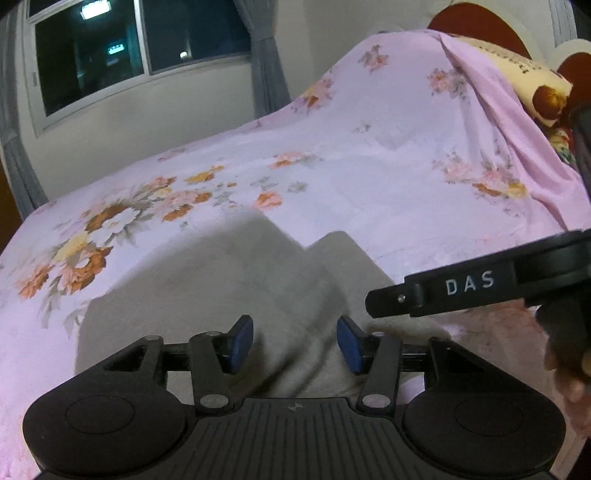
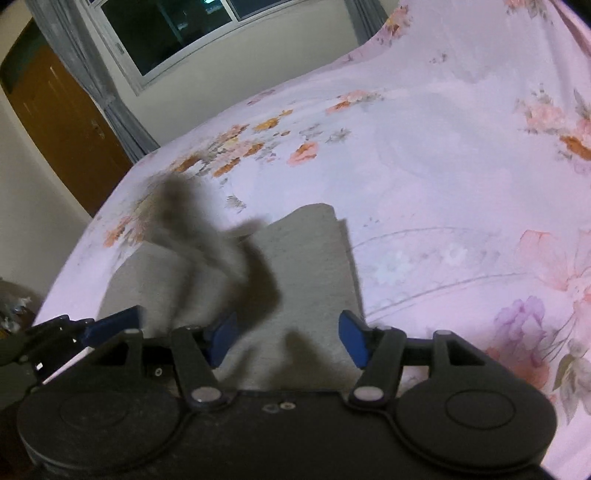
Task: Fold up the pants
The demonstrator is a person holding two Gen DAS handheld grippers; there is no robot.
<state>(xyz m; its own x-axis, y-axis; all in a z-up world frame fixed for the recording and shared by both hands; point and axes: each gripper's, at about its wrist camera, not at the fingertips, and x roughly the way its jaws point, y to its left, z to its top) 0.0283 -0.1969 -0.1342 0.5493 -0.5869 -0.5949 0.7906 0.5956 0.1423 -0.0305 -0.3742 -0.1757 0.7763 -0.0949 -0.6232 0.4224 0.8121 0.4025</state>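
Grey pants (image 1: 221, 288) lie partly folded on the pink floral bedsheet (image 1: 369, 166), close to its near edge. My left gripper (image 1: 295, 343) hovers over them, its blue pads (image 1: 242, 343) apart and nothing pinched between them. The black right gripper (image 1: 373, 304) reaches in from the right, tip over the pants' right side. In the right wrist view the pants (image 2: 310, 266) sit below my right gripper (image 2: 288, 341), whose pads stand wide apart. A blurred grey flap (image 2: 207, 251) of the pants hangs loose in front of its left pad. The left gripper (image 2: 92, 326) shows at the left edge.
A dark window (image 1: 110, 55) with grey curtains (image 1: 266, 59) is in the wall beyond the bed. A brown door (image 2: 55, 122) stands to the left. Pillows (image 1: 535, 85) and a red headboard (image 1: 476, 22) are at the far right. Bare sheet (image 2: 443, 166) spreads beyond the pants.
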